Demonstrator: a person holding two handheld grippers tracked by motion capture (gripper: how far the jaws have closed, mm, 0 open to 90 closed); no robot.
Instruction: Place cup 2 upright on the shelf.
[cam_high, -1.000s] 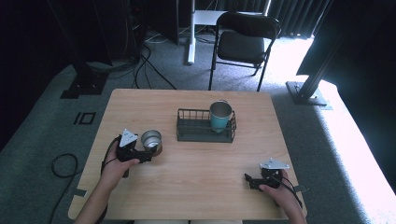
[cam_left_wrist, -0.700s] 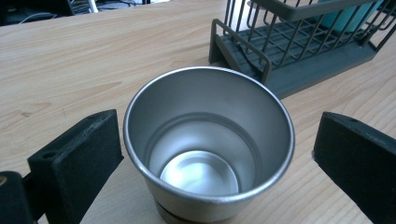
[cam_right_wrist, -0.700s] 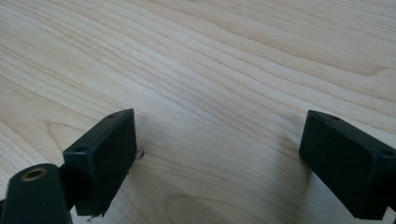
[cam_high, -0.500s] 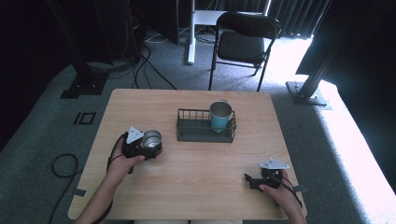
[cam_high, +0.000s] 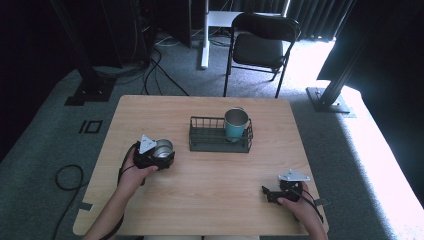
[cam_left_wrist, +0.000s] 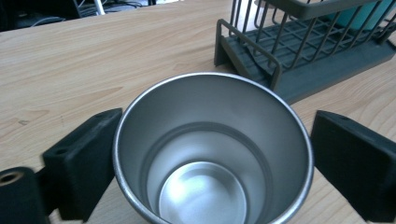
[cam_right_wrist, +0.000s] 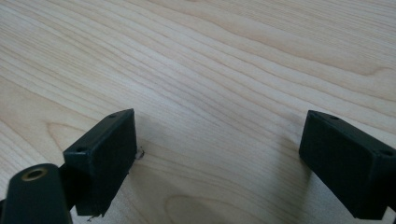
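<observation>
A steel cup stands upright on the wooden table, left of a dark wire rack. My left gripper is open, with its jaws on either side of the cup. In the left gripper view the empty cup sits between the two black pads; the left pad is at its rim, the right pad is just off it. A teal cup stands in the rack's right end. My right gripper rests open near the front right edge, nothing between its jaws.
In the left gripper view the rack lies just beyond the steel cup, with the teal cup at its far end. A black folding chair stands behind the table. Cables lie on the grey carpet to the left.
My left gripper has slid to the right until its jaws came around the steel cup. The cup has stayed put. The right gripper has not moved.
</observation>
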